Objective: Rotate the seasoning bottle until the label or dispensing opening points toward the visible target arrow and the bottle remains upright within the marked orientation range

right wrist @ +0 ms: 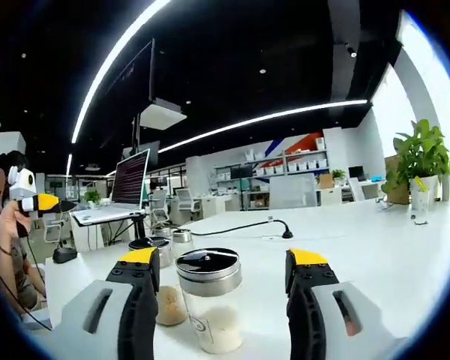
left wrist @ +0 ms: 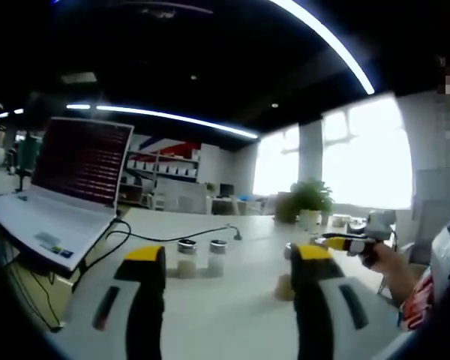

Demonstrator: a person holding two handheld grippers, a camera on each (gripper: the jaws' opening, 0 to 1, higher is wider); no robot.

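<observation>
Clear bottle (right wrist: 210, 307), shiny lid (right wrist: 208, 268) seemingly metal, matt table (right wrist: 375, 240).

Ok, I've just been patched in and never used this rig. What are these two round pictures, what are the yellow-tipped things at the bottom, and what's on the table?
No robot arm here: a person holds a two-jaw gripper in each hand, and a fisheye camera rides on each, looking forward along its jaws.

The left gripper view shows the left gripper, jaws apart, nothing between them. Ahead on the white table stand small seasoning bottles with metal lids, an open laptop and a potted plant. The person's other hand appears at the right of that view.

The right gripper view shows the right gripper, jaws open on either side of the nearest bottle, not closed on it. It stands upright, pale grains inside. I can't make out a target arrow in either view.
</observation>
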